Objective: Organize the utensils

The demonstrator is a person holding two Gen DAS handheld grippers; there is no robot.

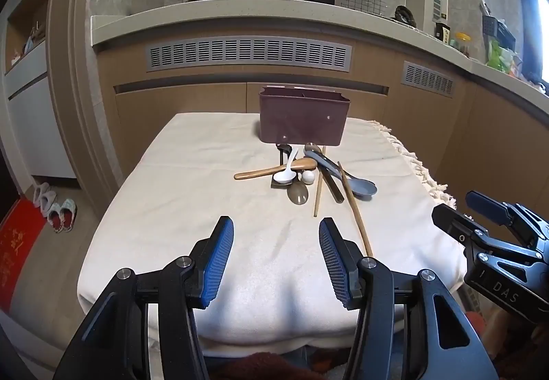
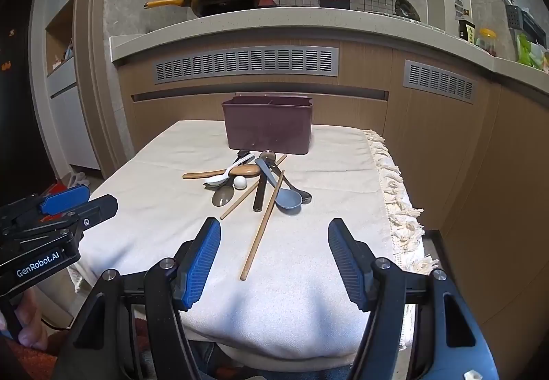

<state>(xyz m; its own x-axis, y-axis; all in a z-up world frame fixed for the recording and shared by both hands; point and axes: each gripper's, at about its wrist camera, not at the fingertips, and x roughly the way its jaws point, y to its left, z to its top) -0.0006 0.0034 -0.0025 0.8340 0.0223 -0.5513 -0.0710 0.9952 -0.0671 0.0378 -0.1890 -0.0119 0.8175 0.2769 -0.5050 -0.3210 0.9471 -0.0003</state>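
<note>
cloth [image 1: 192,194] — caddy [image 1: 303,121] behind utensils [image 1: 308,174]

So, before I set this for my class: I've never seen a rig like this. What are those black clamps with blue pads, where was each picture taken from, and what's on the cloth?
No robot arm here: a person holds one hand-held clamp in each hand, each carrying a camera that looks along its two fingers. One picture is from the left gripper, the other from the right gripper. Each gripper also shows at the edge of the other's view. Both are open and hold nothing. On the cream cloth-covered table lies a heap of utensils: a wooden spoon, a white plastic spoon, a grey-blue plastic spoon and long wooden chopsticks. Behind the heap stands a dark maroon plastic holder, the likely place for them.
</note>
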